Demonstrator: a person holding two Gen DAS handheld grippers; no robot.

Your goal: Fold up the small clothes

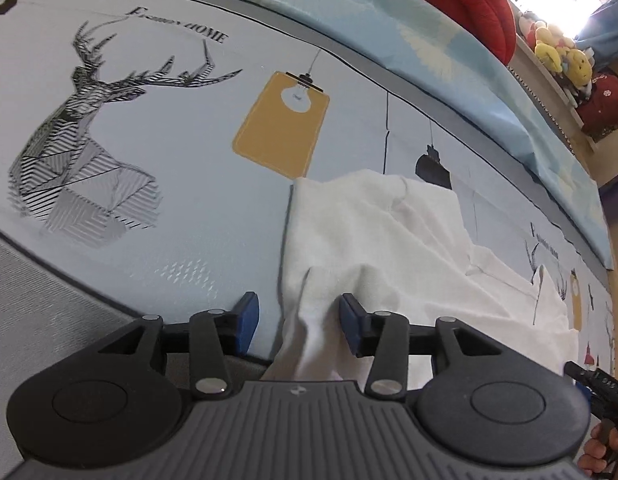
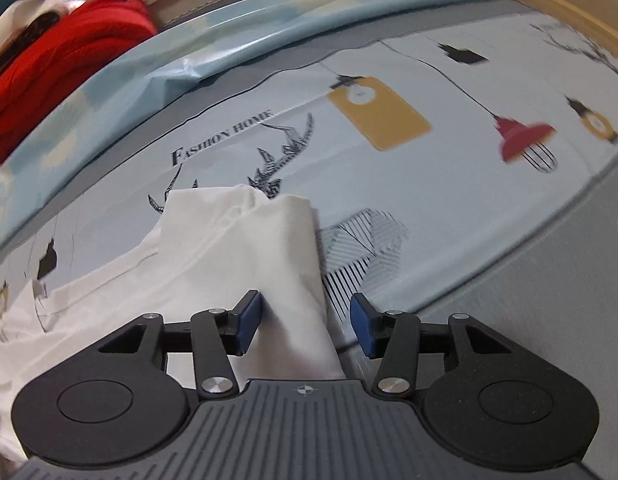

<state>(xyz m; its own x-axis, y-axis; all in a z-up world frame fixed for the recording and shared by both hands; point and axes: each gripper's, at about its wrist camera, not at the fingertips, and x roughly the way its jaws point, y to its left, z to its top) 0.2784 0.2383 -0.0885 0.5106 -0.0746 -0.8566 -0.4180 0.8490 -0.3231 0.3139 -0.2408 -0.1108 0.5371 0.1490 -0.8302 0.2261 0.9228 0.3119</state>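
I am holding my left tool (image 1: 295, 326) released, a limp ridge of the white garment (image 1: 389, 240) standing loose between its pads. The garment is lying half-folded on the printed bed sheet (image 1: 189, 184), looking light, soft and quick to slump. My right tool (image 2: 305, 324) is also released, astride the right folded edge, where I would pinch it.

A white garment (image 1: 389, 248) lies partly folded and rumpled on a pale blue printed bedsheet (image 1: 169, 184). Its far part is doubled over with a straight edge, covering part of the sheet's deer print (image 2: 277, 176).
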